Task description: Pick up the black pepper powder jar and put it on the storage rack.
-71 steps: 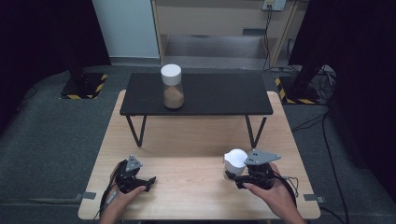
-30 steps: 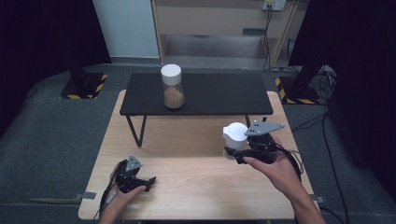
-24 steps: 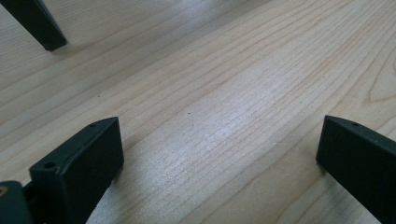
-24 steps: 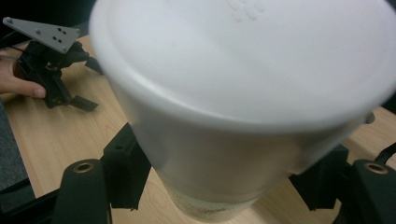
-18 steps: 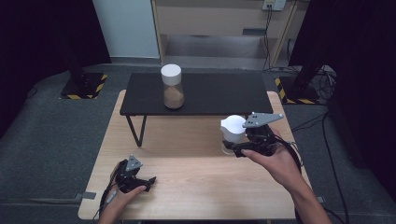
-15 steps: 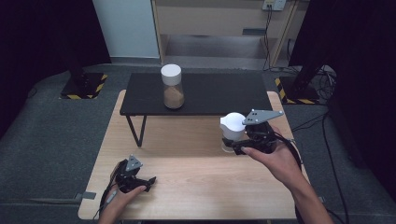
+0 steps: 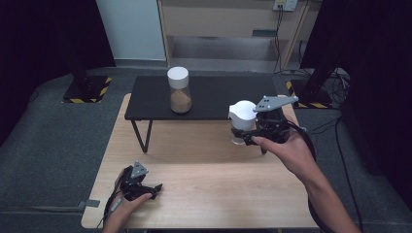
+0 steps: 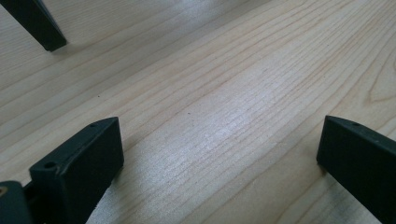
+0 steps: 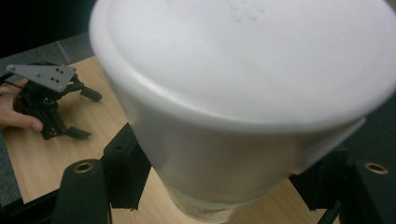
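High view, from the left: the left gripper (image 7: 141, 185) rests wide open and empty near the front-left corner of the light wooden table (image 7: 209, 194). A white-lidded clear jar (image 7: 179, 90) already stands on the black shelf (image 7: 214, 97). The right gripper (image 7: 245, 137) clamps a second white-lidded clear jar (image 7: 242, 121), lifted near the shelf's right front edge; placing it remains.

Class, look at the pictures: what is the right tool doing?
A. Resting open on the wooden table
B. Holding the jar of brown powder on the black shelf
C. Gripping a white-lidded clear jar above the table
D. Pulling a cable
C: the right tool is shut on the white-lidded clear jar, lifted beside the black shelf.
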The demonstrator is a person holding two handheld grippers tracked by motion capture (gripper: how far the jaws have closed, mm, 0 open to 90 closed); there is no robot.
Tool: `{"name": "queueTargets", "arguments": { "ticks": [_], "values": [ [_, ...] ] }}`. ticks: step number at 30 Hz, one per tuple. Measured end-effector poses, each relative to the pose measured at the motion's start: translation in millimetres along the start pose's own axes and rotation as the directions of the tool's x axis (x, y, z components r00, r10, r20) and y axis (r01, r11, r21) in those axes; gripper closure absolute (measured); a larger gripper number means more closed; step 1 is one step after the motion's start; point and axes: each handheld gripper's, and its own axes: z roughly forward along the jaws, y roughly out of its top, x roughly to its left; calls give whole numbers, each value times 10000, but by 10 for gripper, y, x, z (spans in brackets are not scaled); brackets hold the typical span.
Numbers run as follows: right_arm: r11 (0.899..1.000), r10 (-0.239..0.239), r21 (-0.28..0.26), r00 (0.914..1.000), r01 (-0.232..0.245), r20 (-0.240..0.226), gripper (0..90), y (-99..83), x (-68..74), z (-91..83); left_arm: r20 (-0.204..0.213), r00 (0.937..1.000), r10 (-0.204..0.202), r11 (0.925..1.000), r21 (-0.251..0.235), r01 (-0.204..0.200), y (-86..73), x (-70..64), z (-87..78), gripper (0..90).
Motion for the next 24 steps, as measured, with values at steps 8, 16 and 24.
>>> {"name": "queueTargets", "arguments": {
  "ticks": [8,16,24],
  "values": [
    [9999,92,-52,9997,-90,231,315,137,-129,32,-7,10000,-29,10000,-20,29,-3,-3,1,0],
    [9999,137,-27,9995,-136,270,315,237,-232,162,-14,10000,0,10000,-19,0,-2,-2,1,0],
    [9999,143,-42,9993,-142,333,314,316,-310,276,-11,10000,5,10000,-16,-5,-1,-1,1,0]
  ]
}}
